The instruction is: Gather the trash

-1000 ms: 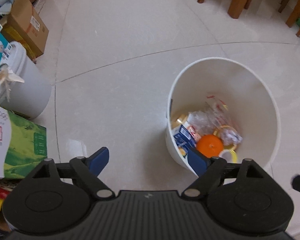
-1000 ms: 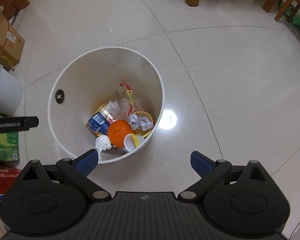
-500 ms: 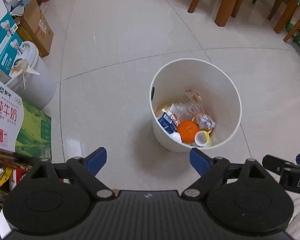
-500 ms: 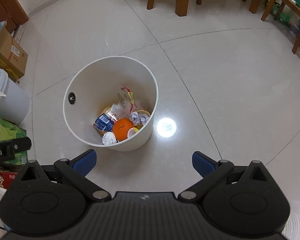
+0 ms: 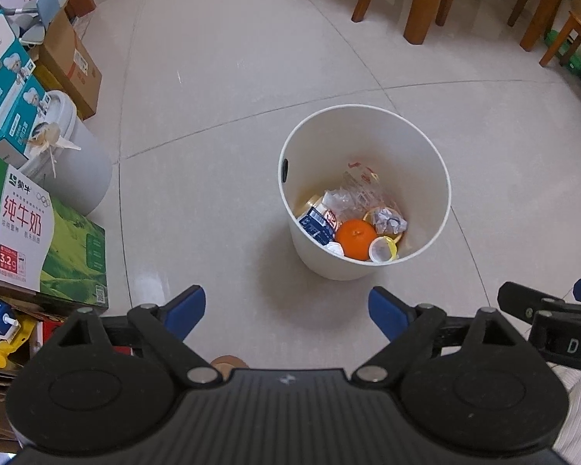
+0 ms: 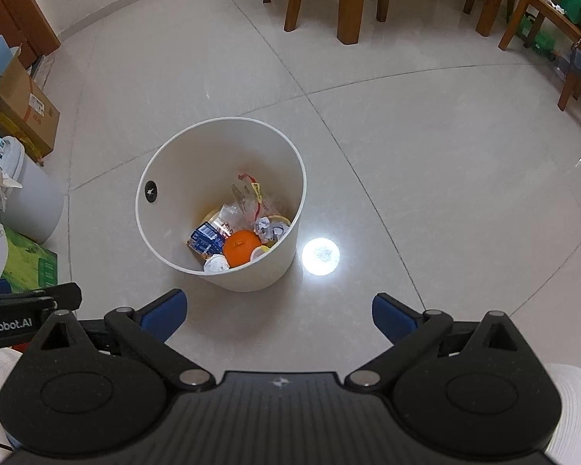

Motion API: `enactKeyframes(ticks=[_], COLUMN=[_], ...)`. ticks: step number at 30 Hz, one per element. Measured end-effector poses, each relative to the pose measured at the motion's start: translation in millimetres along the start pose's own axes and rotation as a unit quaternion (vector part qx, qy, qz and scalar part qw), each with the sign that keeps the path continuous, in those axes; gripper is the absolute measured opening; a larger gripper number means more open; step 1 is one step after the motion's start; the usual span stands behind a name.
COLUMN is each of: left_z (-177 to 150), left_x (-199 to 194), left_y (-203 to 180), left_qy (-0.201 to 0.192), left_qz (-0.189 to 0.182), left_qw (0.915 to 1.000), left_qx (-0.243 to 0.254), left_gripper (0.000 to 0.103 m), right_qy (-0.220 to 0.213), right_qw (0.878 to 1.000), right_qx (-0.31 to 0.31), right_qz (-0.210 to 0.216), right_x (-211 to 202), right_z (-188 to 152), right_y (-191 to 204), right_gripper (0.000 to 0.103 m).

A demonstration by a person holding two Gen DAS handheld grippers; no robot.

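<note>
A white round bin [image 5: 426,147] [image 6: 174,162] stands on the tiled floor. Inside lie an orange [image 5: 354,234] [image 6: 241,247], crumpled paper [image 5: 389,220] [image 6: 267,228], a clear plastic wrapper [image 5: 352,190] [image 6: 244,197], a blue carton [image 5: 314,226] [image 6: 204,237] and a small yellow-rimmed cup [image 5: 382,250]. My left gripper [image 5: 286,310] hangs open and empty, high above the floor, near side of the bin. My right gripper [image 6: 277,310] is also open and empty, equally high and short of the bin. The right gripper [image 5: 554,321] shows at the left view's right edge.
Left of the bin stand a white lidded bucket [image 5: 77,170] [image 6: 31,201], a green milk carton box [image 5: 38,240], teal boxes [image 5: 4,89] and a cardboard box [image 5: 73,66] [image 6: 23,104]. Wooden table and chair legs [image 5: 418,4] [image 6: 348,4] line the far side. A lamp reflection [image 6: 320,255] glints beside the bin.
Both grippers have risen and drawn back from the bin, which looks smaller and farther. Both stayed open and empty. The bin's contents have not shifted.
</note>
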State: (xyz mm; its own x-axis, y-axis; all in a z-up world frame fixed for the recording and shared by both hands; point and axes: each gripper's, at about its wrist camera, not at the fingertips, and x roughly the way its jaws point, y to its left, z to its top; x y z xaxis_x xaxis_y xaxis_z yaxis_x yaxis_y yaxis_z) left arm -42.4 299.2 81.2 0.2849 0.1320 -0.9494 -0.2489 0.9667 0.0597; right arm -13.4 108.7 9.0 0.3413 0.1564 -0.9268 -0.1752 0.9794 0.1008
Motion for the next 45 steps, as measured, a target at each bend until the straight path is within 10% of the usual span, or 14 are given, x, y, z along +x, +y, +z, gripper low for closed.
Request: enactKeyframes(ticks=[45], left_z=[-3.8], left_x=[-10.5], left_y=[-8.0], left_qy=[-0.007], left_qz=[0.001], left_qw=[0.9999], left_qx=[0.009], left_gripper=[0.092], right_qy=[-0.002], right_qw=[1.0], right_qx=[0.015], right_qz=[0.001], right_x=[-13.5], right_z=[-8.4], right_y=[-10.6], right_gripper=[0.103])
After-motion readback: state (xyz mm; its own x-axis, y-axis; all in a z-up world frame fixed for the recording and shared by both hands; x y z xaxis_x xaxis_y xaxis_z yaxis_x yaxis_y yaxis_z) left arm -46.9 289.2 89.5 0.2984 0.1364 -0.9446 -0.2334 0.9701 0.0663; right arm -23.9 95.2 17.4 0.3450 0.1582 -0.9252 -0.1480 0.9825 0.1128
